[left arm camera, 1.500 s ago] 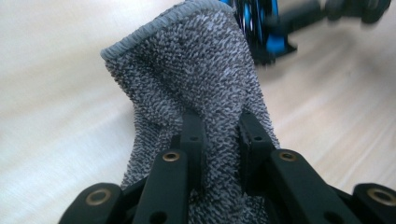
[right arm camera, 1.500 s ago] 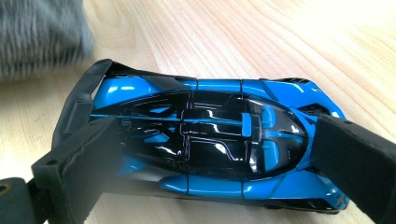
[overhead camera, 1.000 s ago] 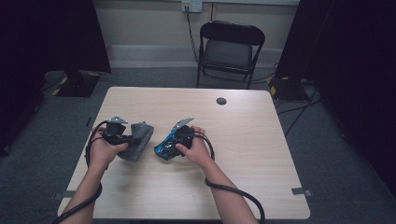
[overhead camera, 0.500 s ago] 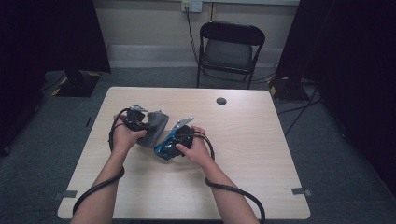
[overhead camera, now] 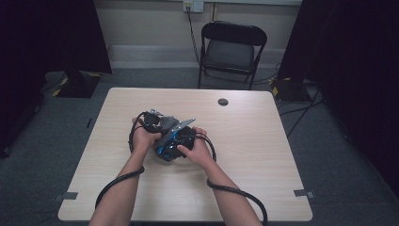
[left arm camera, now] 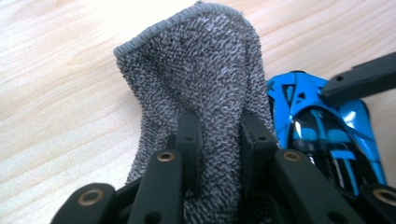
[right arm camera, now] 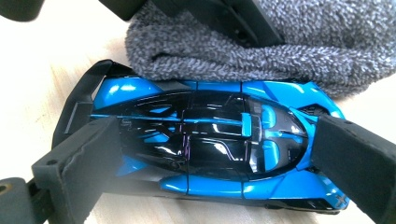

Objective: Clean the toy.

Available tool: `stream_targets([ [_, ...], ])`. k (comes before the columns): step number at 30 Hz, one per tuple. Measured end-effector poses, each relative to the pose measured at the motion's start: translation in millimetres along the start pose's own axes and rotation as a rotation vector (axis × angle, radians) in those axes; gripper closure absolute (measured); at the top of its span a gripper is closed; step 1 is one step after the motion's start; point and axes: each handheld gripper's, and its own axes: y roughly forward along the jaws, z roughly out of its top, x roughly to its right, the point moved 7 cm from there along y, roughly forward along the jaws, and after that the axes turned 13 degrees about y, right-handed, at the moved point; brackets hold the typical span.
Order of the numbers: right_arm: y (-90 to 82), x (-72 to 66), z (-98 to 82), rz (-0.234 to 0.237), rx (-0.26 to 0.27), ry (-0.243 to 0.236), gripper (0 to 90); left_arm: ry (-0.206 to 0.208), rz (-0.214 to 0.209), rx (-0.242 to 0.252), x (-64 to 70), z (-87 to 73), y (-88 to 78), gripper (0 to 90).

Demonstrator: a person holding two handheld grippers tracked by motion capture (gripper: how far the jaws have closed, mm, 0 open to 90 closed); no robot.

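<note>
Blue and black toy sports car sits between the two pads of the right claw: one pad against its rear by the wing, the other against its nose, so the claw spans the car lengthwise and holds it. Car is low over the pale wooden desk; whether its wheels touch the surface cannot be told.

Grey terry cloth lies just beyond the car as seen from the right claw, pressed along the car's far flank. In the left gripper view the same cloth is pinched between the fingers of the left claw, set narrow with a fold of fabric bunched between them; the jaws have just been opening a little, cloth still between them. The hemmed edge of the cloth stands up ahead of that claw. The car shows just right of the cloth there, touching it.

High view: both claws meet near the middle of the desk, left claw just beyond and left of right claw, each with a trailing cable. A small dark round object lies well beyond both claws, near the far edge. A black folding chair stands past the desk.
</note>
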Motion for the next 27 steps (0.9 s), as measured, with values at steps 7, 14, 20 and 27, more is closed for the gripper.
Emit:
stream_targets([
  [7,0.3,-0.3,0.5,0.001,-0.004,0.0,1.1,-0.003,0.002,0.001,1.9,-4.8,5.7,72.7],
  [14,0.4,-0.2,0.6,0.002,-0.005,-0.002,1.1,0.056,-0.008,-0.019,3.7,-7.2,4.8,75.5],
  [20,0.2,-0.4,0.5,0.001,-0.007,0.0,1.1,0.068,-0.015,-0.015,4.5,-11.0,1.9,75.7],
  [27,0.2,-0.1,0.5,-0.002,-0.008,-0.002,1.1,0.075,-0.024,-0.015,5.5,-16.3,-2.7,75.8],
])
